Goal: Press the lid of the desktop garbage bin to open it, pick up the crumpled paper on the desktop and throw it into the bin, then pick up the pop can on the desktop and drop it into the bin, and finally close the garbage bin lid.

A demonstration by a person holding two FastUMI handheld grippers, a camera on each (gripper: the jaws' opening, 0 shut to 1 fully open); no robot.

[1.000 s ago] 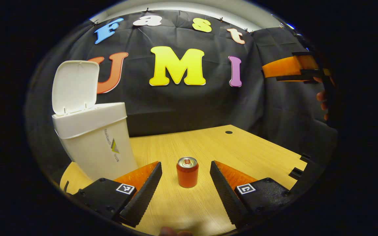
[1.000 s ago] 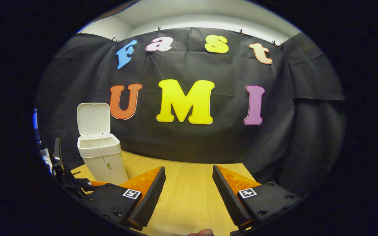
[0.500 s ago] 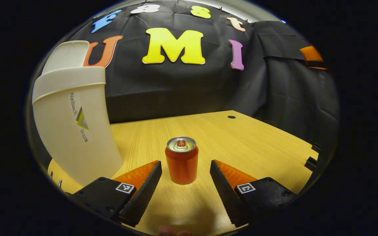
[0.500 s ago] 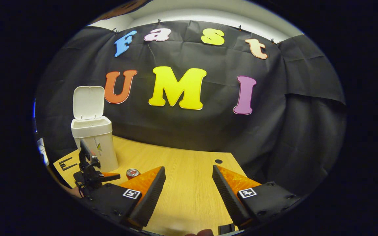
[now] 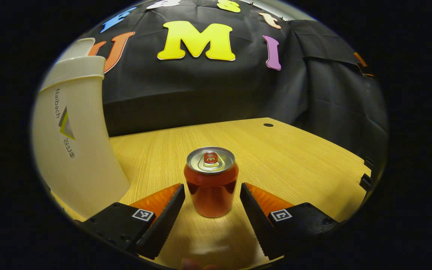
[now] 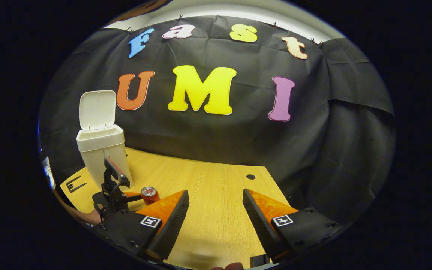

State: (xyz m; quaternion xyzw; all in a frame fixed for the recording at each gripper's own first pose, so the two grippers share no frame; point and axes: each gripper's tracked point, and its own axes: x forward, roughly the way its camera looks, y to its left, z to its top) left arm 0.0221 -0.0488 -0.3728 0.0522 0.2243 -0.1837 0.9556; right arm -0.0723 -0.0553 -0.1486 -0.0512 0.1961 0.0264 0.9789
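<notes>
Orange pop can [image 5: 211, 182] stands upright on the counter [image 5: 294, 157], long axis vertical, dead ahead at 12 o'clock between the spread fingers of the left gripper [image 5: 212, 210], untouched. The bin [image 5: 75, 138], lid raised, stands at 10 o'clock. The right gripper [image 6: 216, 221], released and empty, sits farther off.

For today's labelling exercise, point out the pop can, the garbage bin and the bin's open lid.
pop can [image 5: 211, 187], left gripper view, on its side wall.
garbage bin [image 6: 101, 159], right gripper view, on its front wall.
lid [image 6: 96, 110], right gripper view, on its raised inner face.
</notes>
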